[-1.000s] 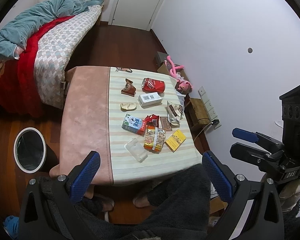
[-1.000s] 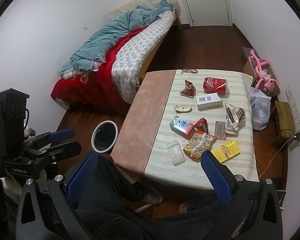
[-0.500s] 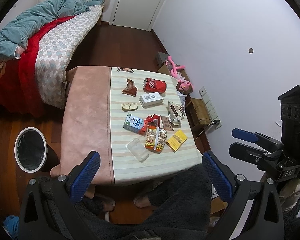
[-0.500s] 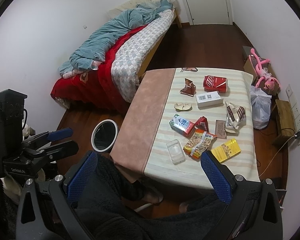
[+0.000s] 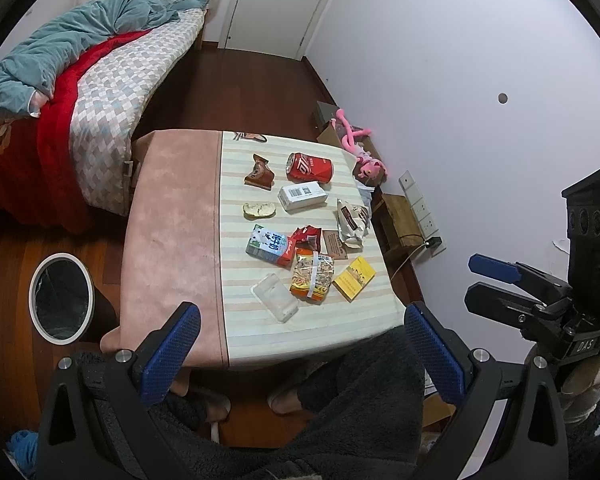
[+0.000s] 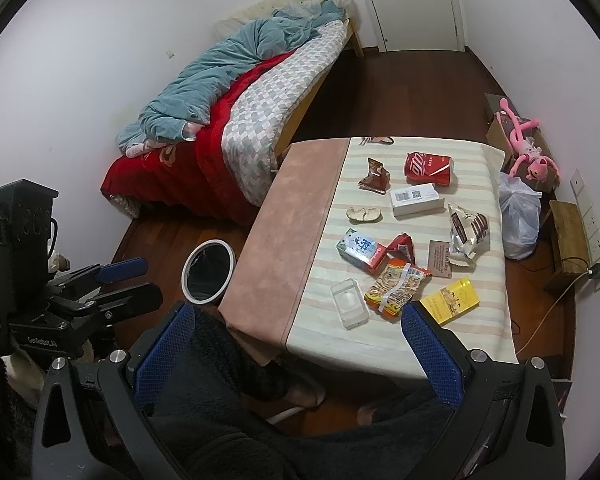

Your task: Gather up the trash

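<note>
Trash lies on the striped half of the table: a red can, a white box, a milk carton, an orange snack bag, a yellow pack, a clear plastic tray and several wrappers. A round bin stands on the floor left of the table. My left gripper is open and empty, held high above the table's near edge. My right gripper is open and empty too, also above the near edge; it shows in the left wrist view.
A bed with red and teal blankets stands at the left. A pink plush toy, a white plastic bag and a wooden box lie by the right wall. My legs in dark clothes are under the table's near edge.
Both views have shifted slightly, with the table sitting a little nearer the frame centre. Both grippers stay open and nothing on the table has moved.
</note>
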The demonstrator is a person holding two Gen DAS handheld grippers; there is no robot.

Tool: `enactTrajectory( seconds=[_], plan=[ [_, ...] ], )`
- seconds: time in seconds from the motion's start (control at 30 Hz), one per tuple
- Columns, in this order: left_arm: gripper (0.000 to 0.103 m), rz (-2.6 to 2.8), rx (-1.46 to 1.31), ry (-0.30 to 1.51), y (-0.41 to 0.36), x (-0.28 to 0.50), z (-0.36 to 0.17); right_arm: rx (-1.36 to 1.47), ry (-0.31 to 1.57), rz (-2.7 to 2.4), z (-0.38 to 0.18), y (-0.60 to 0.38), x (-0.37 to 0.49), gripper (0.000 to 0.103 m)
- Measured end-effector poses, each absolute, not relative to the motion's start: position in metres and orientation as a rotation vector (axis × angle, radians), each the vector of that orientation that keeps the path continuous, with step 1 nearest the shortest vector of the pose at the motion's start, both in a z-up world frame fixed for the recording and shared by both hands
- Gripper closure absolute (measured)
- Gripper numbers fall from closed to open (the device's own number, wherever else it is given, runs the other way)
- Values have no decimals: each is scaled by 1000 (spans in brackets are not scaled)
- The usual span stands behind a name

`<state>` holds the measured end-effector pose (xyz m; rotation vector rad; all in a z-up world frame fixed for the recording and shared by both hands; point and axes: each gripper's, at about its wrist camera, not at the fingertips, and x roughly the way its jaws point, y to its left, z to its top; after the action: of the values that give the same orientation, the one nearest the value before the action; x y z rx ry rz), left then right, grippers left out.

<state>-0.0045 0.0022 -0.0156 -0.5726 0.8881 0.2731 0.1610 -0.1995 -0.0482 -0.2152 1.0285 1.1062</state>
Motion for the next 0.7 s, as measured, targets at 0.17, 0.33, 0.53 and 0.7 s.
enactTrajectory(
  seconds=[0.17, 0.33, 0.53, 0.7],
  plan=[
    [0, 271, -566, 891, 0, -2, -17, -215, 1028, 1107, -48, -199, 160, 0],
    [0, 267, -562, 892, -3, 0, -16, -216, 1028, 1106, -48, -200, 161, 0],
    [0, 263, -560, 893, -3, 2, -14, -215, 1029, 1105, -48, -199, 160, 0],
    [0, 265, -561, 894, -4, 2, -14, -216, 1027, 1105, -48, -200, 160, 0]
  ],
)
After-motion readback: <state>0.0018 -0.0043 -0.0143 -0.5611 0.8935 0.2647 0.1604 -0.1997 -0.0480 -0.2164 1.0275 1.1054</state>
